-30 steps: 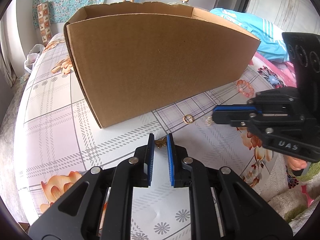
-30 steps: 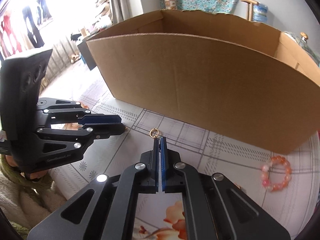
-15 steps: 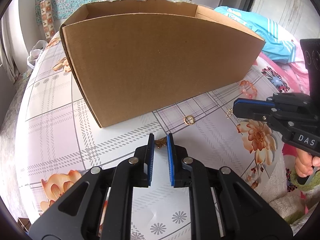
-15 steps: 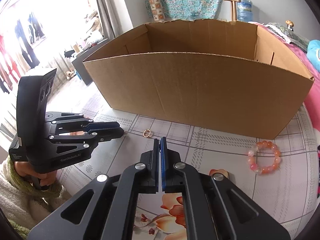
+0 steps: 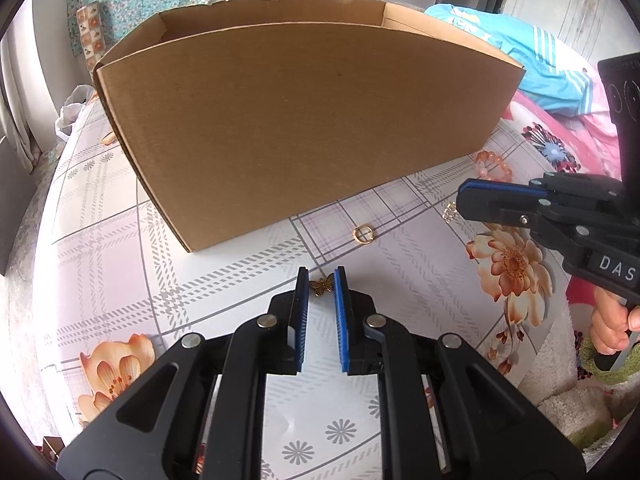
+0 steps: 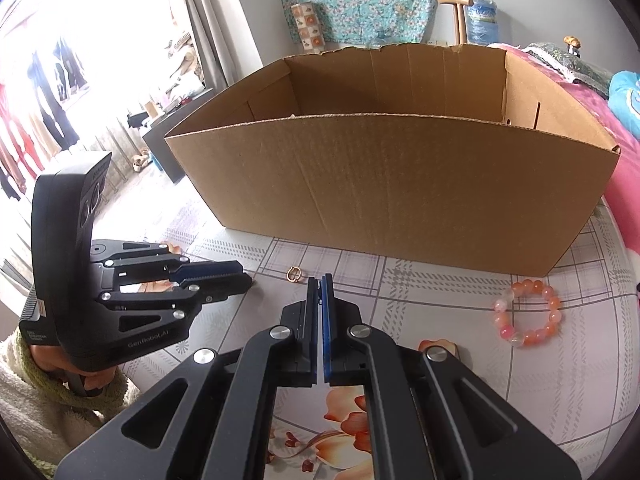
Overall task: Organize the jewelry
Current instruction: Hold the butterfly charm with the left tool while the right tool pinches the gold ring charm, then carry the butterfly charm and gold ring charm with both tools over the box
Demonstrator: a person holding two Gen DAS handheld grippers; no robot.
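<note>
My left gripper [image 5: 322, 276] is shut on a small gold butterfly charm [image 5: 322, 286], held just above the checked floral tablecloth [image 5: 120, 248]. From the right wrist view the left gripper [image 6: 245, 275] shows side-on. My right gripper [image 6: 319, 280] is shut, and a tiny gold trinket [image 5: 450, 212] dangles from the tip of the right gripper [image 5: 460, 200]. Between both grippers a gold ring [image 5: 363, 235] [image 6: 295, 274] lies on the cloth. A pink and orange bead bracelet [image 6: 528, 312] [image 5: 494, 164] lies to the right. The open cardboard box [image 5: 300, 120] [image 6: 400, 184] stands right behind them.
A person's hands [image 5: 612, 324] [image 6: 52, 360] hold the two grippers. Blue clothing [image 5: 540, 60] and pink floral bedding [image 5: 560, 152] lie to the right of the box. A plastic bag [image 5: 72, 108] sits past the table's far left edge. A wooden chair [image 6: 456, 12] stands by the back wall.
The right gripper has drawn back to the right from the ring, the trinket still at its tip, and its view now looks down into the box. The left gripper keeps the butterfly.
</note>
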